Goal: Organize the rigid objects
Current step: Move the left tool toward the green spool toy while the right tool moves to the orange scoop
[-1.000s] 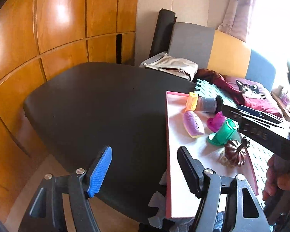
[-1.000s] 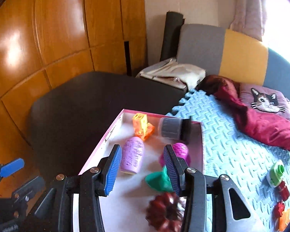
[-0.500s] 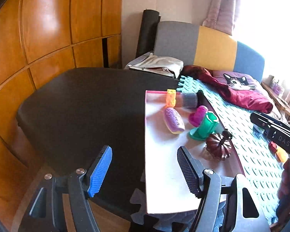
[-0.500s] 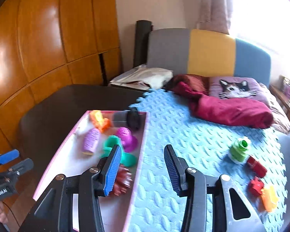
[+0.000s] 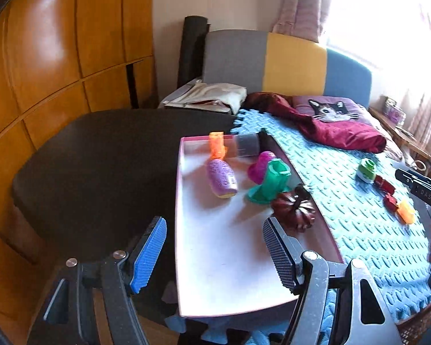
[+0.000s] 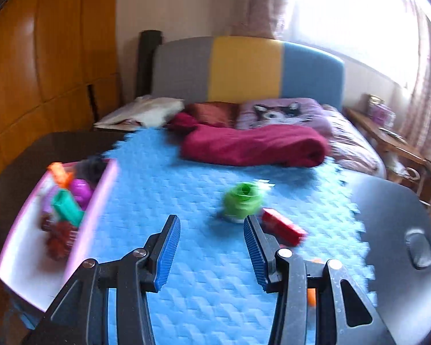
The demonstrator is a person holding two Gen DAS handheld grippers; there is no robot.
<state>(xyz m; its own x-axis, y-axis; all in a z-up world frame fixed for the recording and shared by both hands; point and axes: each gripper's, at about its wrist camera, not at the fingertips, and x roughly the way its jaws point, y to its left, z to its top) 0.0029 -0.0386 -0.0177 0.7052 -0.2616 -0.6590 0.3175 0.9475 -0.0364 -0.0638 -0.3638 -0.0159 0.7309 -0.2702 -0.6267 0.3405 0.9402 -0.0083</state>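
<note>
Pink tray point(image 5: 184, 201) holds purple bottle point(image 5: 221, 176), green cup point(image 5: 273, 182), brown pumpkin point(image 5: 294, 211); both grippers gape empty

Six toys in pink tray point(image 5: 184, 189); green spool point(image 6: 242, 200), red block point(image 6: 283, 226) on mat.

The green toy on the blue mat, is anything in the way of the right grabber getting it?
Nothing visible. The right gripper is open, with bare blue mat between it and the green toy. A red block lies beside it.
</note>
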